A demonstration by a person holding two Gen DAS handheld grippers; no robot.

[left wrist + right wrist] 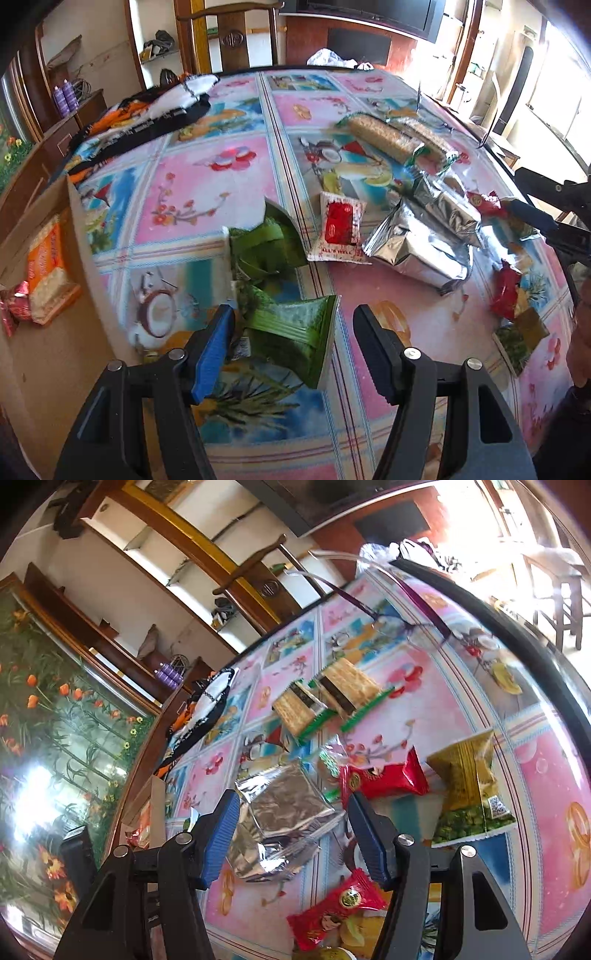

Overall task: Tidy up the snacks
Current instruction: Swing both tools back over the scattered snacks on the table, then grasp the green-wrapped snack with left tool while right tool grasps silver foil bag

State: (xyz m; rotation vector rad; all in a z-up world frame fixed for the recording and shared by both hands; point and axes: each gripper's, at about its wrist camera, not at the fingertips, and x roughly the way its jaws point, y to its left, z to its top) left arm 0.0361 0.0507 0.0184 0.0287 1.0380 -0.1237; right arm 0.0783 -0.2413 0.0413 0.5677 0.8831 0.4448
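Left tool [291, 354]: my jaws spread wide, holding nothing, straddling the green packet [295, 328].
Green packet: on the counter [207, 192], lower centre; long axis crosses the gap.
Box [55, 332]: far left, partly filled.
Right tool [291, 834]: released, above the silver pouch [284, 805].
Nearer hand: my left, I judge.

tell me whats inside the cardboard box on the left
The cardboard box holds an orange cracker pack and a red foil snack beside it. The box wall and the frame edge hide whatever else is inside.
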